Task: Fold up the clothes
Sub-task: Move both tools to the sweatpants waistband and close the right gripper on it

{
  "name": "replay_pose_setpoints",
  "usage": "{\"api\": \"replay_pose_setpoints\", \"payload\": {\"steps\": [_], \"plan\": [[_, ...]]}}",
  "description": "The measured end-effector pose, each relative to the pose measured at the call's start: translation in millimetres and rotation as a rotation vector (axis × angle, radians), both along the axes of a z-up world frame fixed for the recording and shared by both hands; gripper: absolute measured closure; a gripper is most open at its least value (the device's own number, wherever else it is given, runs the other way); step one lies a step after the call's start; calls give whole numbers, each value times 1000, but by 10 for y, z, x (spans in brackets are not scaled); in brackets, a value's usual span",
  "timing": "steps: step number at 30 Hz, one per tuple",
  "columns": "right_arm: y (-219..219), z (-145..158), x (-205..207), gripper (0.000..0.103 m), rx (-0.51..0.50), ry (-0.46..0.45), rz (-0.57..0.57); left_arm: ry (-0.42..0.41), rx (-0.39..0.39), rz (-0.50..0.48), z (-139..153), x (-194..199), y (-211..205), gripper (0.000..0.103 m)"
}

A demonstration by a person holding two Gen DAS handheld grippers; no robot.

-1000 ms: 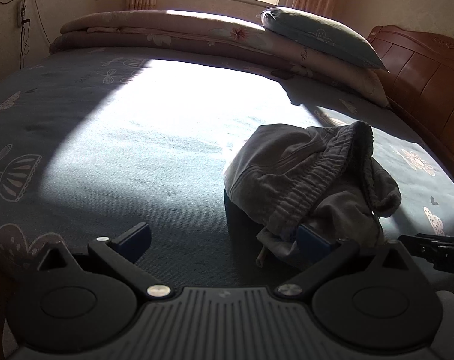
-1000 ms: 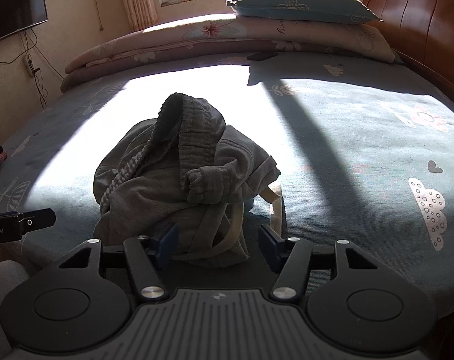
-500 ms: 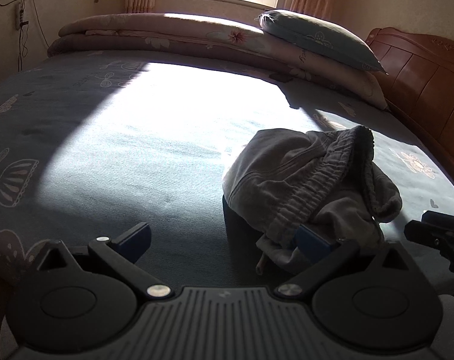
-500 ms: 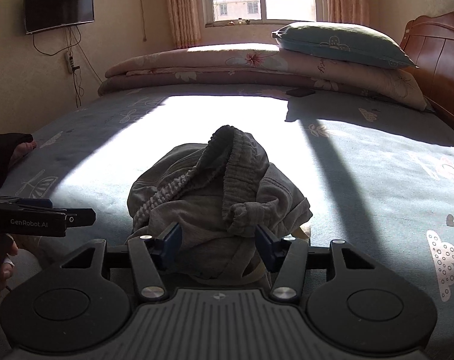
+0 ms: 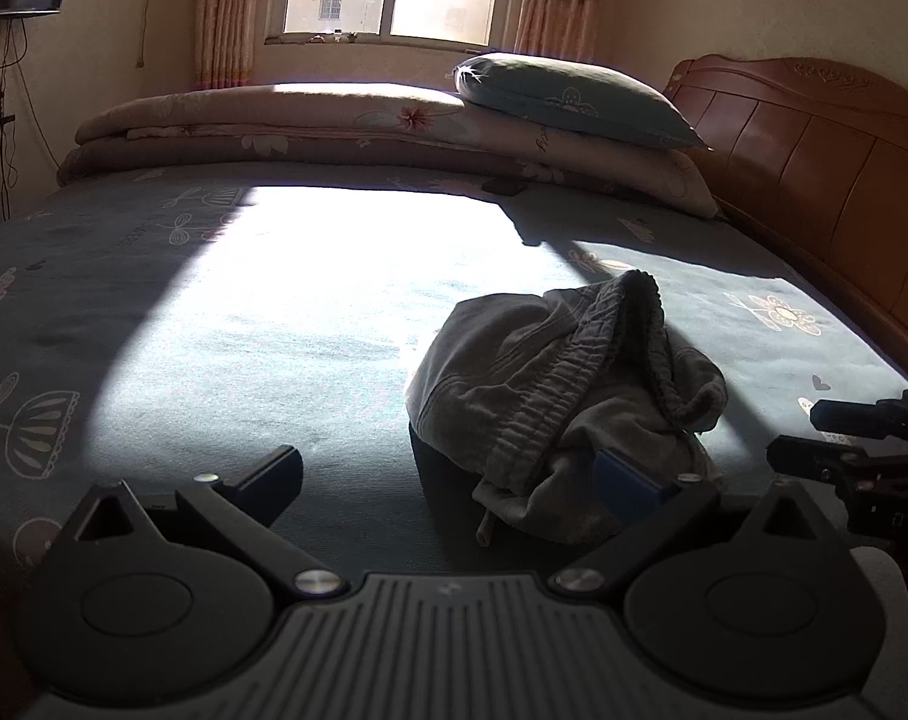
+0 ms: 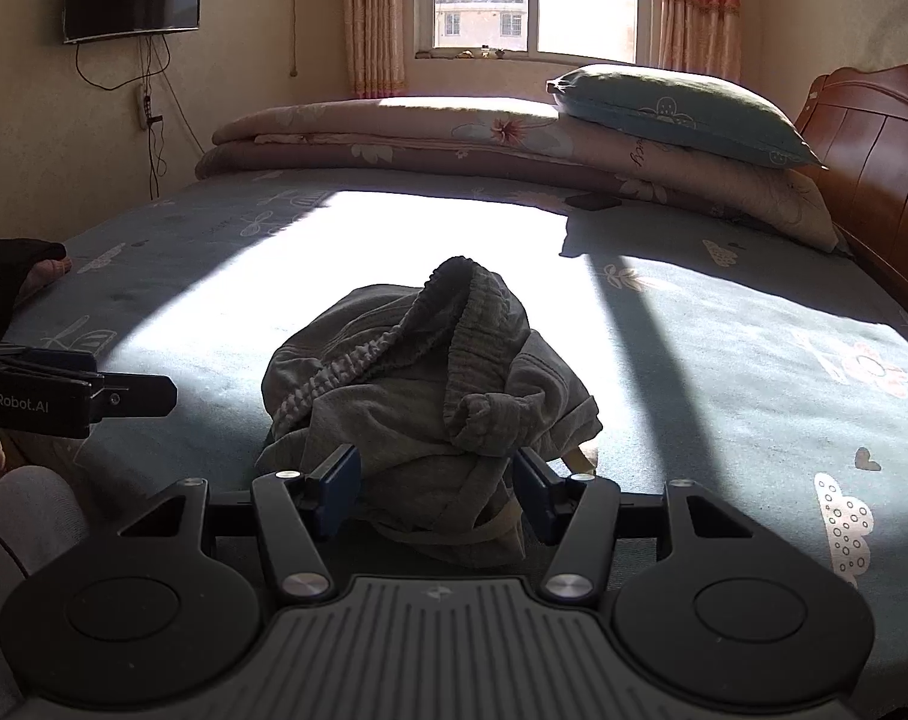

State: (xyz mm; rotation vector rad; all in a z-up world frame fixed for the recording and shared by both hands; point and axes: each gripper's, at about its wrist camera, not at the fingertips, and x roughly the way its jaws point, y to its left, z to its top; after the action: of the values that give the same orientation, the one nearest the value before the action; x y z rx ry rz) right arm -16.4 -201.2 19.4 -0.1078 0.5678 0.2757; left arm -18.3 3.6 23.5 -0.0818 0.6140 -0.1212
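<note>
A crumpled grey cotton garment with a ribbed elastic waistband point(image 6: 429, 384) sits in a soft, rounded heap on the blue-grey patterned bedsheet point(image 6: 724, 348), its gathered band arching up over the top of the pile and a pale drawstring trailing out at the near bottom edge. The fabric looks thick and matte, with stitched seams and deep folds; the sheet under it is flat and finely textured, printed with pale flowers, clouds and hearts, and crossed by a bright patch of sunlight. The heap lies close to the near edge of the bed, with wide bare sheet behind it and to both sides. Far back, a folded pink floral quilt point(image 6: 393, 132) runs along the far edge, with a teal pillow point(image 6: 682, 114) stacked on its right end against the glossy wooden headboard point(image 6: 874, 144). The right gripper point(image 6: 435, 489) has its black fingers with blue pads spread apart, straddling the near lower part of the heap, both pads just beside the cloth; whether they touch it cannot be told. The left gripper point(image 5: 454, 474) is also spread wide, with the garment at its right side: the right pad overlaps the cloth's lower edge, the left pad stands over bare sheet.
</note>
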Motion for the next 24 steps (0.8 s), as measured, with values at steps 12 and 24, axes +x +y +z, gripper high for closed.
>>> {"api": "replay_pose_setpoints", "payload": {"steps": [12, 24], "plan": [[48, -48, 176, 42, -267, -72, 137, -38, 86, -44, 32, 206, 156, 1], [323, -618, 517, 48, -785, -196, 355, -26, 178, -110, -235, 584, 104, 1]]}}
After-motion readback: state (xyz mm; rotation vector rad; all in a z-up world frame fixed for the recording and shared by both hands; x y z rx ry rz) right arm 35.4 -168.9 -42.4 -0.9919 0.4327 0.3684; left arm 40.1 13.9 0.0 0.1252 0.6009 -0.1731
